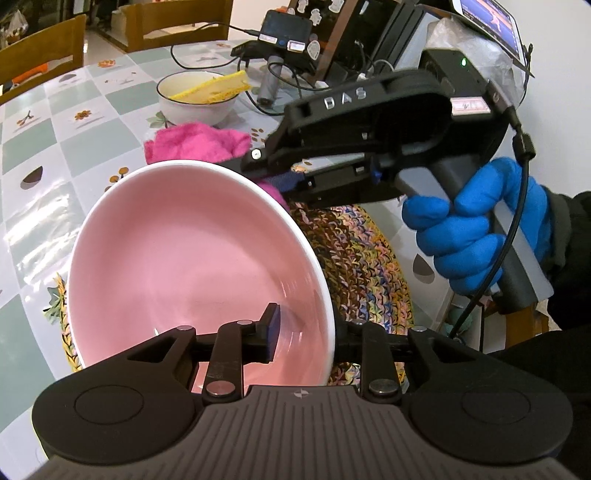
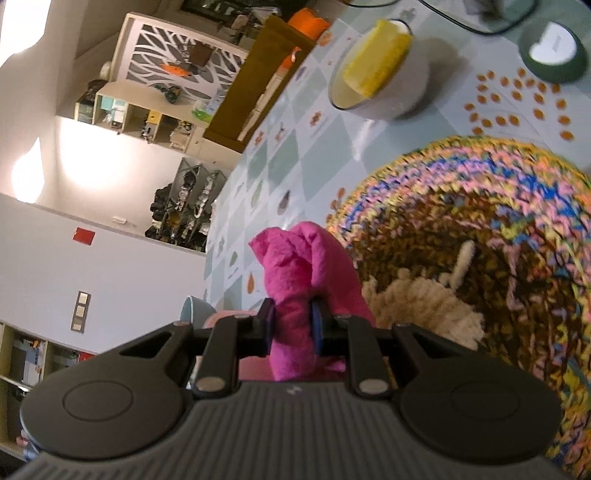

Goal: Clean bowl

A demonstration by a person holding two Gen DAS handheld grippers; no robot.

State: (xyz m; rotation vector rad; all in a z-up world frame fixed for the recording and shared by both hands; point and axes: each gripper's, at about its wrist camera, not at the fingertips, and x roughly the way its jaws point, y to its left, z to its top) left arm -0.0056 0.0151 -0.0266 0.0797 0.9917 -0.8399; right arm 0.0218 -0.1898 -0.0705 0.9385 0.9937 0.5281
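Left gripper (image 1: pixel 304 332) straddles the near rim of the pink bowl (image 1: pixel 192 251): one finger (image 1: pixel 271 321) inside against the inner wall, the other outside and mostly hidden behind the rim. Whether the pads actually press the wall cannot be told. No earlier picture to compare.

Bowl is tilted, its mouth facing the left camera, white rim, pink inside, looks bare. It sits over the edge of a braided multicolour mat (image 1: pixel 362 258) on the table (image 1: pixel 44 147).

Right gripper (image 2: pixel 293 321) is clenched on a pink cloth (image 2: pixel 303 266); the cloth bunches up between both pads and sticks out past the tips. In the left view the same gripper (image 1: pixel 271 173) comes in from the right, held by a blue-gloved hand (image 1: pixel 476 229), with its tips at the bowl's far rim, cloth (image 1: pixel 195 142) showing just behind that rim. Contact between cloth and bowl cannot be told.

Right view: mat (image 2: pixel 480 206) beside and beyond the cloth, a cream fuzzy item (image 2: pixel 417 306) lying on it close to the gripper.

Farther on the table: a white bowl (image 1: pixel 195 99) with a yellow sponge (image 1: pixel 218 88) propped in it, well apart from the pink bowl. Behind that, cables and black electronics (image 1: pixel 284 33). Wooden chairs (image 1: pixel 40 55) at the table's far side.
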